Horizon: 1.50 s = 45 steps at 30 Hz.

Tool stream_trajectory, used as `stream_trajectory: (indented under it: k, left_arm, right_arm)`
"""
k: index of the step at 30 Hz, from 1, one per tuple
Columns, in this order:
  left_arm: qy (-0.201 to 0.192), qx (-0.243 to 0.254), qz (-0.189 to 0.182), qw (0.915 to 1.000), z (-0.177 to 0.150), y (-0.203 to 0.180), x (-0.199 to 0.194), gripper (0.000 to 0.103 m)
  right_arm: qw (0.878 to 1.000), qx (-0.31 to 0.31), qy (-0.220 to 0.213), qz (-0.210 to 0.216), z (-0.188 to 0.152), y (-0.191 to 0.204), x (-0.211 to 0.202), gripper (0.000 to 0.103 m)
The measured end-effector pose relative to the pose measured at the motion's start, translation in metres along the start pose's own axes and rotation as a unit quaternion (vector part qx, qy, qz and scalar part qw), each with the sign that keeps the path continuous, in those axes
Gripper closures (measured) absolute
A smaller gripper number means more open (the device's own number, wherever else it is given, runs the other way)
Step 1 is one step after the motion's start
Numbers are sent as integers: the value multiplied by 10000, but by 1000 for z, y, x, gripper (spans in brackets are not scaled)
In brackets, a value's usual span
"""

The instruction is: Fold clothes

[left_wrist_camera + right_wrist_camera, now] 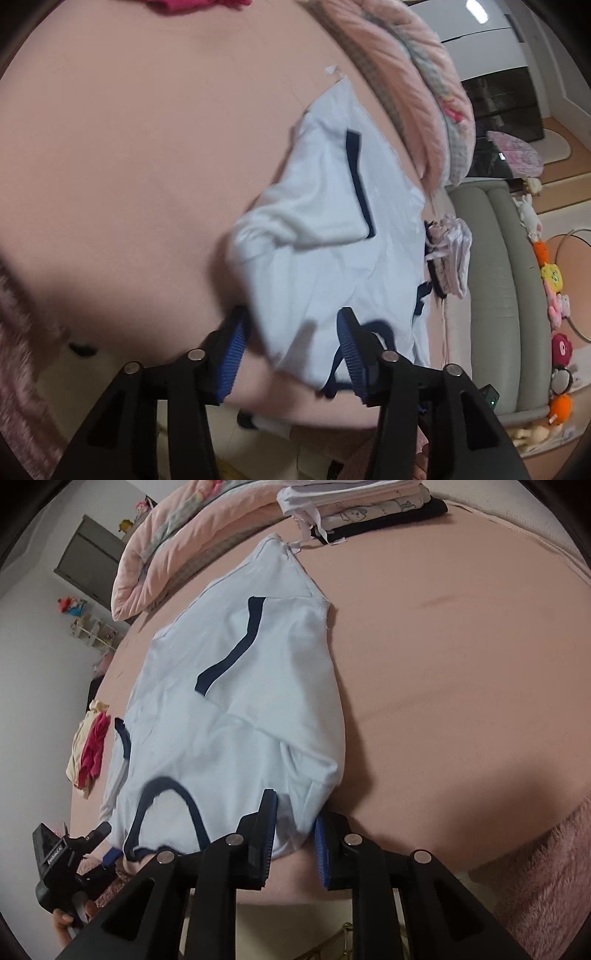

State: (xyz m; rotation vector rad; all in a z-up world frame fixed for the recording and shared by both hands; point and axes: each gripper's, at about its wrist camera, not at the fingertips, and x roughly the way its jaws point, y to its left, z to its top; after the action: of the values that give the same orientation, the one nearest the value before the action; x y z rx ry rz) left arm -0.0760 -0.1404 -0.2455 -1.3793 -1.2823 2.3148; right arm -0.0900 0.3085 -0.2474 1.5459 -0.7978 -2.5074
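**Pale blue T-shirt lies on the pink bed**

The soft, creased T-shirt (236, 686), trimmed in navy ribbing, lies partly folded on the smooth pink sheet (461, 664). The left gripper (291, 354) stands half open around its near edge; the right gripper (295, 830) is narrowly parted, the shoulder fabric lying loose between its ridged blue pads.

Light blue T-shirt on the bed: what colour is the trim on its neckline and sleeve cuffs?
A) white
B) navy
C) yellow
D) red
B: the right wrist view shows the light blue T-shirt spread on the pink bed sheet, with a navy neckline and a navy sleeve cuff.
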Motion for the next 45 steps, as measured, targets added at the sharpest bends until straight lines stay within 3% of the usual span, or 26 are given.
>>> stream_trajectory:
  k: [4,9,10,11,12,13,17,20,23,27,32,35,37,40,45]
  left_arm:
    - [-114,-309,-298,9990,7,-10,14,52]
    - [-264,326,15,9991,6,-27,31,52]
    - [-249,365,24,9990,7,-28,32,56]
    - [-203,337,-6,9992,9,-27,31,80]
    - [-168,342,-31,9993,10,-27,29,93]
    - [-140,368,-54,9992,10,-27,26,98]
    - [-186,295,-220,9991,13,-23,18,99]
    - [-88,281,-195,9994,13,-19,27,98]
    - [115,199,-137,9996,13,-12,45,94]
    - [33,710,78,9974,13,-31,39,98]
    - [-227,987,-283,9945,9,-52,3,100]
    - [-299,1179,-486,9914,7,-67,-16,100]
    - [-175,1368,-609,9886,3,-75,-26,100]
    - [115,1663,-445,9850,-5,-80,-37,100]
    - [252,1476,-406,9879,-8,-60,-60,100]
  right_arm:
    - [9992,67,-215,323,16,1,12,76]
    - [9979,65,-195,621,27,1,21,75]
    - [9983,-26,-153,567,28,3,21,78]
    - [9988,-155,-138,451,29,7,18,92]
    - [9987,-316,-204,344,28,13,13,97]
    - [9981,-487,-294,246,26,19,7,97]
    - [9947,-932,-399,-166,17,31,2,98]
    - [9950,-936,-182,-295,14,26,18,97]
    - [9947,-991,-165,-207,18,24,21,96]
    - [9954,-886,-344,-115,21,24,17,98]
    - [9829,-1398,-1200,-30,12,50,-27,101]
    - [9770,-1501,-1502,205,9,61,-52,101]
    - [9762,-1502,-1533,300,8,66,-59,101]
    - [9761,-1472,-1534,443,4,71,-68,101]
    - [9808,-1320,-1355,479,-19,64,-84,101]
